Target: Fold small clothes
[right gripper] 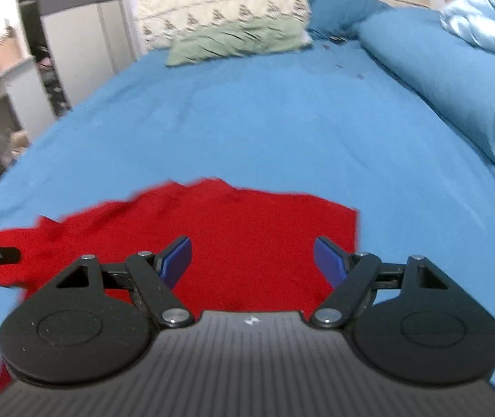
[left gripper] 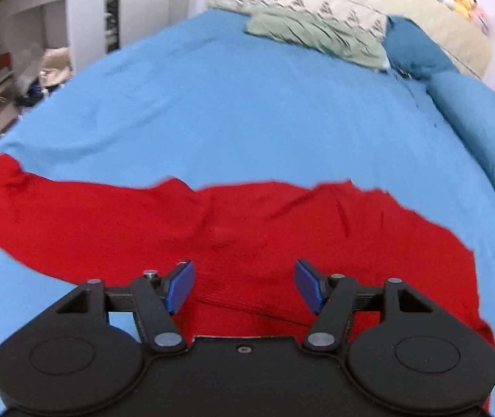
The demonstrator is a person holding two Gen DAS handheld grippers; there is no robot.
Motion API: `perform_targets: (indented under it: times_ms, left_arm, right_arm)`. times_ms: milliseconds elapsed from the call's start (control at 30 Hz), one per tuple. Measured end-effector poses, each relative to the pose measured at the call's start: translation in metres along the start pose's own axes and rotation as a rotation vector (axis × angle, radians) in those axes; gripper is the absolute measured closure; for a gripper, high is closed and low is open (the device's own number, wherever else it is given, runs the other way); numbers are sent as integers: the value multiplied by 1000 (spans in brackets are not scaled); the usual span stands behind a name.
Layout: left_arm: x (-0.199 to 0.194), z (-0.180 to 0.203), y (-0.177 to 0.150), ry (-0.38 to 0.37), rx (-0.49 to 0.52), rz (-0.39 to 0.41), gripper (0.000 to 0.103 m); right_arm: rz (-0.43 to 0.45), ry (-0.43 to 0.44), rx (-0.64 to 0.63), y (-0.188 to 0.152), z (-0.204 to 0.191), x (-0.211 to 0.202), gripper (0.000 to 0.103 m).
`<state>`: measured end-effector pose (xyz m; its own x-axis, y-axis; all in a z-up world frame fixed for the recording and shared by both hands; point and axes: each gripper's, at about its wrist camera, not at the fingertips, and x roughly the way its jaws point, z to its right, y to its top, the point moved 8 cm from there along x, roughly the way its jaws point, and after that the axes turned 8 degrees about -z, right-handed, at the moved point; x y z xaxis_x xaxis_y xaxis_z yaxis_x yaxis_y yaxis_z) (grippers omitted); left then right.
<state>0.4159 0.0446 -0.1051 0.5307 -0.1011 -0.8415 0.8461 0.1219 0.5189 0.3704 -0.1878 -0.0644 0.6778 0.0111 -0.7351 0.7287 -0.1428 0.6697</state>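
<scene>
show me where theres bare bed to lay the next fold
Widest free patch: the blue sheet between the red garment and the green cloth near the headboard. A narrower strip runs between the garment's right edge and the blue bolster. Crowded: the far end with the green cloth and dark blue pillow.

red garment (left gripper: 212, 229) on blue sheet (left gripper: 247, 111); green cloth (left gripper: 317, 38).

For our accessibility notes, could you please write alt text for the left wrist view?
An open left gripper hovers over a red garment spread on a blue bedsheet, nothing between its blue pads. A green garment lies crumpled by the far headboard.
</scene>
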Motion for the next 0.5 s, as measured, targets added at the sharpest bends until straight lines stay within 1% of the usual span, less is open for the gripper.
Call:
perform_targets:
  times_ms: [33,67,100,167,233,367,500]
  left_arm:
    - [-10,-9,4,7,-9,2,24]
    - [-16,-18,8,14,-22,2,10]
    - [-22,-28,12,19,-40,3,4]
    - [-31,-53,19,4,-91,3,4]
    - [-37,-81,24,-1,-144,-4,4]
    - [-44,-145,28,31,-216,-5,4]
    - [-39,-206,28,24,-290,1,4]
  right_arm:
    - [0,23,-4,6,-16,-9,0]
    - [0,41,-4,11,-30,-13,0]
    - [0,75,-7,14,-46,-19,0]
    - [-2,145,-19,19,-78,-22,0]
    - [-21,184,-33,18,-110,-18,0]
    - [-56,230,-30,9,-164,-3,0]
    - [-73,236,-39,-2,-214,15,0]
